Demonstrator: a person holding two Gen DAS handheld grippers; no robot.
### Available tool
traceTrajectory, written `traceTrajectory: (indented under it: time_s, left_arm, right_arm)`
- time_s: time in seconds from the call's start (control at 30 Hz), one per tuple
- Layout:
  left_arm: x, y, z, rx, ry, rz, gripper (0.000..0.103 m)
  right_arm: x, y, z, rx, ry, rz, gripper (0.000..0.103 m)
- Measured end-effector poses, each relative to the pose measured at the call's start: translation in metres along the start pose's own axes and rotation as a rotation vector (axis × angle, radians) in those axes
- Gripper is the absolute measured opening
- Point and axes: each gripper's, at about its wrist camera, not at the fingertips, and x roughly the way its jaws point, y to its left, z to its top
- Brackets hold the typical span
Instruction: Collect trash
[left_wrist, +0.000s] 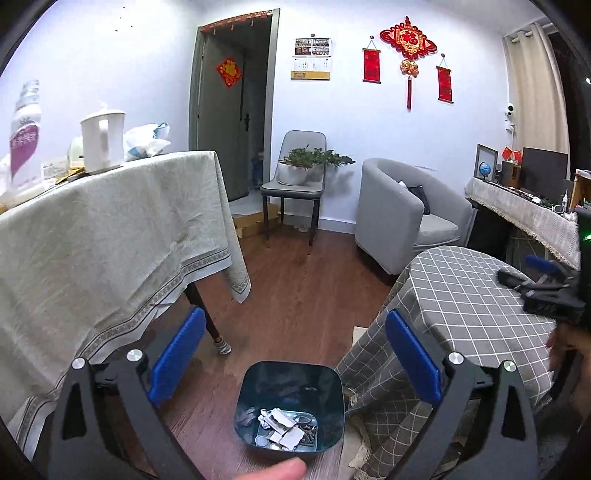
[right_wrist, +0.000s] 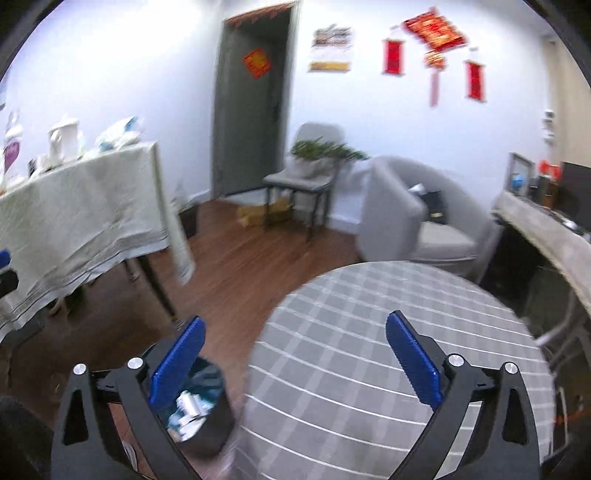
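Observation:
A dark teal trash bin (left_wrist: 290, 404) stands on the wood floor beside the round table. It holds crumpled paper and several scraps (left_wrist: 284, 428). My left gripper (left_wrist: 295, 365) is open and empty, held above the bin. My right gripper (right_wrist: 295, 369) is open and empty above the round table with the grey checked cloth (right_wrist: 388, 332). The bin (right_wrist: 201, 410) shows low left in the blurred right wrist view, partly behind one blue finger (right_wrist: 177, 360). The right gripper also shows at the far right of the left wrist view (left_wrist: 543, 284).
A large table with a pale cloth (left_wrist: 103, 236) stands on the left, with a white kettle (left_wrist: 101, 142) and bags on it. A chair with a plant (left_wrist: 295, 177), a grey armchair (left_wrist: 399, 214) and a cluttered desk (left_wrist: 524, 206) stand beyond. A thumb (left_wrist: 284, 470) shows at the bottom.

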Motion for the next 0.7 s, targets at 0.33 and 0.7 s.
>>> traceTrajectory:
  time_s: [0.33,0.7]
  left_arm:
    - [-0.049,-0.014,-0.017,0.039,-0.076,0.065,0.1]
    - [-0.077,-0.029,-0.067,0.058,-0.016,0.056,0.1]
  right_arm:
    - [-0.092,-0.044,-0.037,0.101,-0.09,-0.032,0.099]
    - [-0.143,-0.046,-0.086,0.103,-0.074,0.006,0.099]
